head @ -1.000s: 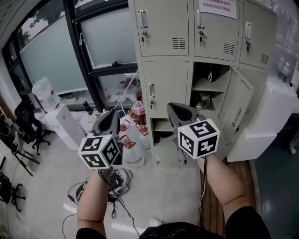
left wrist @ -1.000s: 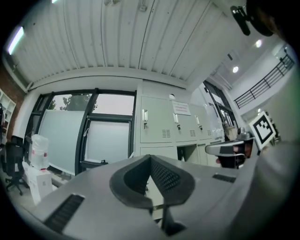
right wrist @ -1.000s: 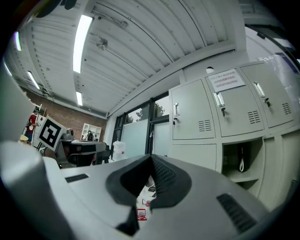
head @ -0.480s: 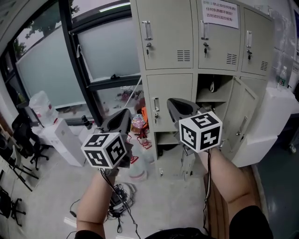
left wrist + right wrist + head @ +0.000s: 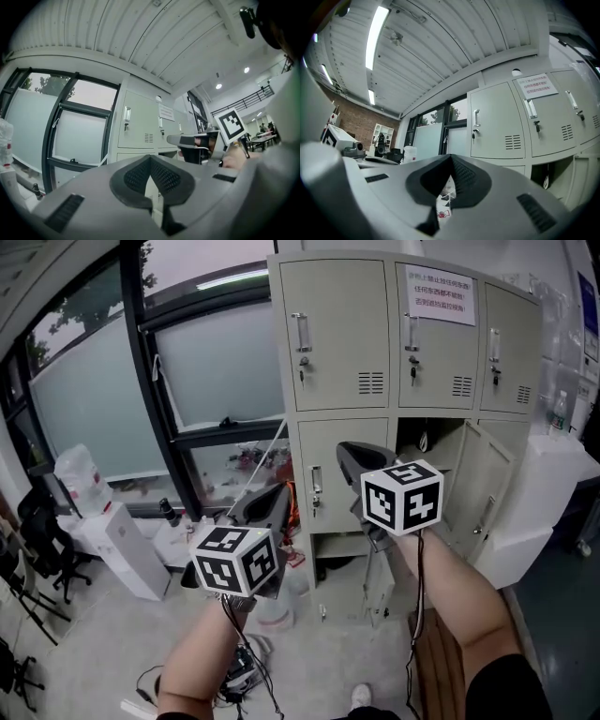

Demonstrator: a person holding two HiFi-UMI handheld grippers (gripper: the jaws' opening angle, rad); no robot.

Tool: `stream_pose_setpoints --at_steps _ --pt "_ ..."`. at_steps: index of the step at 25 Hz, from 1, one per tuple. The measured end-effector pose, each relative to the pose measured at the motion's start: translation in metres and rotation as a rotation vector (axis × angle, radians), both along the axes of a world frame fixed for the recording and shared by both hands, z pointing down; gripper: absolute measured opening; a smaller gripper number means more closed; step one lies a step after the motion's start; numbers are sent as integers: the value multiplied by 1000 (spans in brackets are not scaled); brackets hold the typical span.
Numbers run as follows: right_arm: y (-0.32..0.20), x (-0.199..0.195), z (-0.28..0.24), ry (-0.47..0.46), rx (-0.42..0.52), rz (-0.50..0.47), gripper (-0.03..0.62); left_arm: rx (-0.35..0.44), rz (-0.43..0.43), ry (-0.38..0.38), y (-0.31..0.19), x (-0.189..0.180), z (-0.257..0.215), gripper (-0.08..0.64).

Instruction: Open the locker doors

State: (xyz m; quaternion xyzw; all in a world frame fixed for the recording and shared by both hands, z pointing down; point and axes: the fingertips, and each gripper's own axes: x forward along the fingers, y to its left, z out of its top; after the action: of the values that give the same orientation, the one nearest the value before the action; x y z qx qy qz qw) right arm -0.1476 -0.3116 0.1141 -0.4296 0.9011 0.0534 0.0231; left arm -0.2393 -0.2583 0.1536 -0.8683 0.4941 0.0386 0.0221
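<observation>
Lockers (image 5: 422, 381) fill the wall ahead of me, a beige bank just beside the big window (image 5: 220, 357). The three upper doors (image 5: 337, 334) are all closed, each with a handle and a key under it, and the middle one carries a paper notice (image 5: 441, 295). In the row below, the left door (image 5: 342, 470) is shut. The middle door (image 5: 480, 486) stands swung out to the right, baring its dark compartment (image 5: 427, 439).

I hold my left gripper (image 5: 270, 505) level, low and to the left of the lockers, well apart from them. Its fingers are pressed together at the tips with nothing between them. My right gripper (image 5: 359, 457) sits higher, in front of the shut left door and near its handle (image 5: 316, 487). Its own view shows the lockers standing off from it. Its fingers are pressed together too, and empty.

Off to the left a water cooler (image 5: 122, 545) stands by a spare jug (image 5: 80, 474). Cables (image 5: 239, 676) lie on the floor below my left arm.
</observation>
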Motion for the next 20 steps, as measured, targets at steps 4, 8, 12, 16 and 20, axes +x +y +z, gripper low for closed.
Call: stream_pose_setpoints --at_steps 4,8,12,16,20 --pt "-15 -7 -12 12 12 -7 1 -11 17 8 -12 1 1 -2" --pt "-37 -13 -25 -1 23 -21 0 -19 26 14 -30 2 -1 -2" --pt "-64 -18 -42 -16 42 -45 0 -14 28 11 -53 6 -6 -2" --pt "-93 -20 -61 -27 72 -67 1 -6 42 12 -80 16 -14 -2" --pt "-128 -21 -76 -36 87 -88 2 12 56 4 -111 27 -24 -2"
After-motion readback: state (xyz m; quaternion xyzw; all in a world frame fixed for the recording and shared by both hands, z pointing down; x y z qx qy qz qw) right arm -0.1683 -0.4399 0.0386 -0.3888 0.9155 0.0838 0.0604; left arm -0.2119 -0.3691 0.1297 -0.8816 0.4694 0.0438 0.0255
